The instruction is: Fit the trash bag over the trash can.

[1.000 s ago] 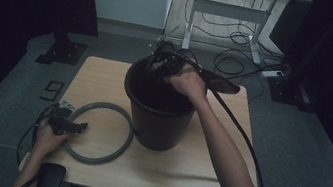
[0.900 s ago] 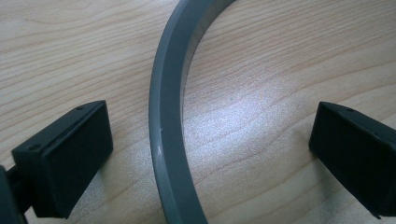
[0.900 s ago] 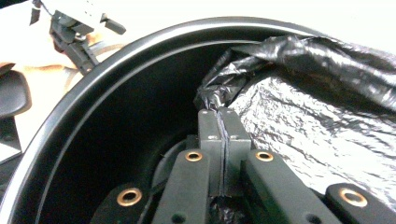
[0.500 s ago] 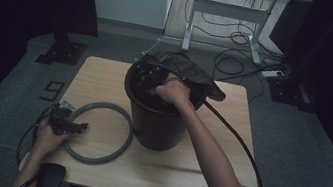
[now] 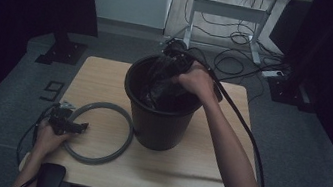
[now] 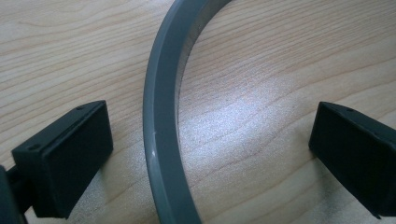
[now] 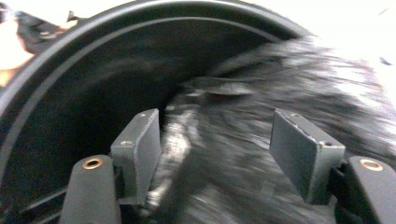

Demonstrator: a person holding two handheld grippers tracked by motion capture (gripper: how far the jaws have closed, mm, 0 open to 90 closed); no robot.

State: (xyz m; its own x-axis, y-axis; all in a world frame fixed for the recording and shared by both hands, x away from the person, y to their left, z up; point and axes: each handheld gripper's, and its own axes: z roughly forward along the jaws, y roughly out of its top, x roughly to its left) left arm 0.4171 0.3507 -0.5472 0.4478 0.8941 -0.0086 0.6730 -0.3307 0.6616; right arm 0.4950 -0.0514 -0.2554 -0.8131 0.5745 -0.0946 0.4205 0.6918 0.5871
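a black plastic bag (image 5: 162, 90) sits crumpled inside the black bucket (image 5: 160, 123) at the middle of the tabletop (image 5: 106, 76), apparently being worked down as a liner. the right tongs (image 5: 159, 79) reach over the far rim into the bucket, the hand (image 5: 197, 80) gripping from above so the tool can push along the inner wall. in the right gripper view the bag (image 7: 261, 154) shows as a blurred, glossy mass lying between and beyond the right tongs (image 7: 215, 154); the jaws have just been opening and stand spread, the pads not pressing on the film, which suggests a let-go after a tuck or a reach for a fresh fold. beside the bucket on the person's left lies a grey ring (image 5: 100, 133), flat on the wood and touching or just beside the bucket's base, likely kept ready to clamp the bag's edge over the rim. the left tongs (image 5: 68, 126) rest at the ring's near-left arc; in the left gripper view the ring (image 6: 161, 126) runs between the widely spread left tongs (image 6: 210, 149), unpinched, as if waiting for the pick-up.
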